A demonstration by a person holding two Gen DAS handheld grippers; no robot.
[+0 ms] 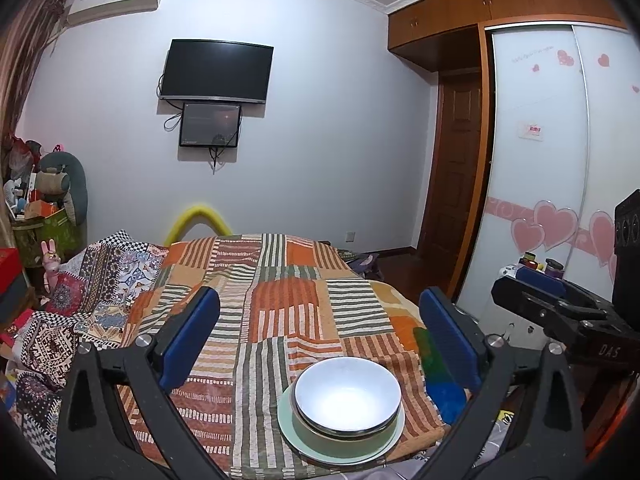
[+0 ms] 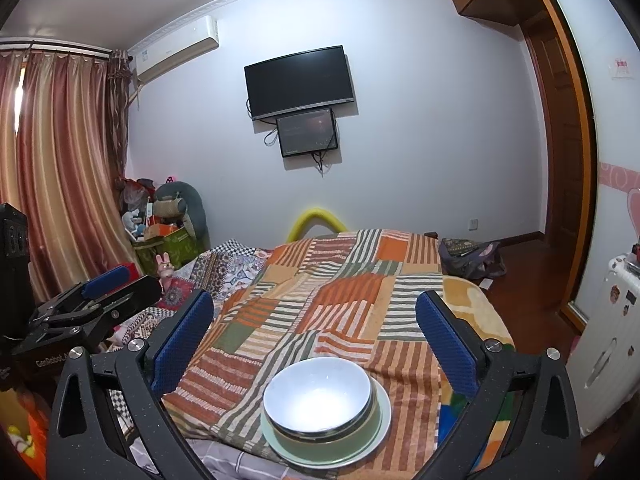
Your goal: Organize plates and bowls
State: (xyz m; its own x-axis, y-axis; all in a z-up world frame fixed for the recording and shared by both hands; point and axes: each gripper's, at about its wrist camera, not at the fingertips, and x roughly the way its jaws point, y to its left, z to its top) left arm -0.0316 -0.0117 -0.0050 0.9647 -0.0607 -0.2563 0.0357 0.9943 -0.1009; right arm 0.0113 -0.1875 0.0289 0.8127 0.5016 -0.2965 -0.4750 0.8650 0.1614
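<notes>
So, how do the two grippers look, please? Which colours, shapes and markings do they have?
Both are alike. The left gripper and the right gripper have black, speckled, triangular frames with cut-out slots and silver round bolts. Each finger carries a long blue textured pad. White lettering marks the bodies, only partly readable. No cables, hands or sleeves are visible.

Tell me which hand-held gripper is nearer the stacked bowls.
Too close to call. The left hand-held gripper sits slightly left of the stacked bowls, the right hand-held gripper slightly right; both open, above them.
</notes>
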